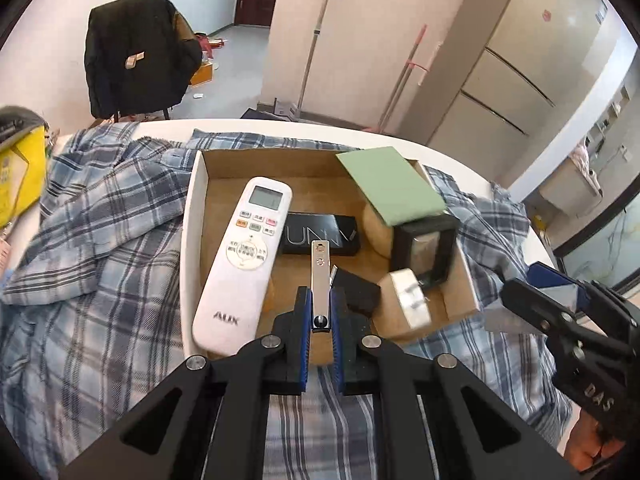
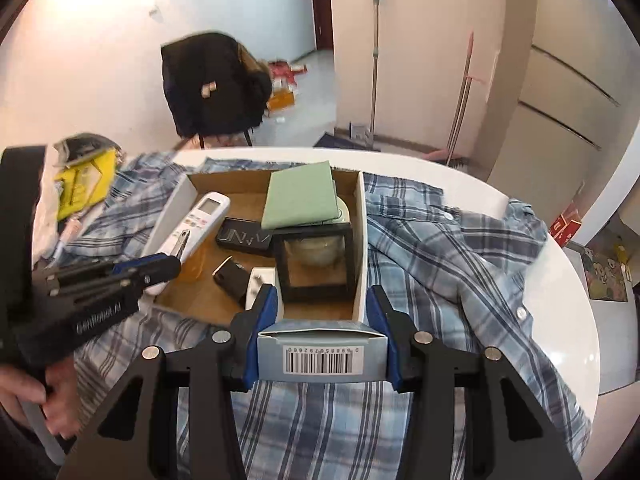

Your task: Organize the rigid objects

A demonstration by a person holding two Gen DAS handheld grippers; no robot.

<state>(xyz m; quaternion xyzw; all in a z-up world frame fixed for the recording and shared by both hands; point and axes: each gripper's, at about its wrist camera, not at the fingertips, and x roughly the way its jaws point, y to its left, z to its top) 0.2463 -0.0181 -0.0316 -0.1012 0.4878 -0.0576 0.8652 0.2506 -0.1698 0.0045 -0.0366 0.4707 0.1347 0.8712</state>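
Observation:
An open cardboard box [image 1: 192, 216] [image 2: 362, 240] lies on a plaid shirt. It holds a white AUX remote [image 1: 242, 264] [image 2: 188, 224], a black UNNY case [image 1: 320, 234] [image 2: 244, 240], a green pad [image 1: 390, 184] [image 2: 302, 196], a black frame cube [image 1: 426, 250] [image 2: 316, 266], a white plug [image 1: 410, 300] and a small black block [image 1: 358, 292] [image 2: 232, 278]. My left gripper [image 1: 321, 308] [image 2: 160, 266] is shut on a silver nail clipper [image 1: 321, 280] [image 2: 182, 242] over the box's near edge. My right gripper [image 2: 322, 320] [image 1: 532, 300] is shut on a blue-grey barcode carton [image 2: 322, 354] just before the box.
The blue plaid shirt [image 1: 100, 240] [image 2: 460, 264] covers the round white table [image 2: 580, 320]. A yellow packet [image 1: 20, 176] [image 2: 82, 182] lies at the left. A chair with a black jacket [image 1: 136, 52] [image 2: 212, 84] stands behind the table. Mops lean on the wall.

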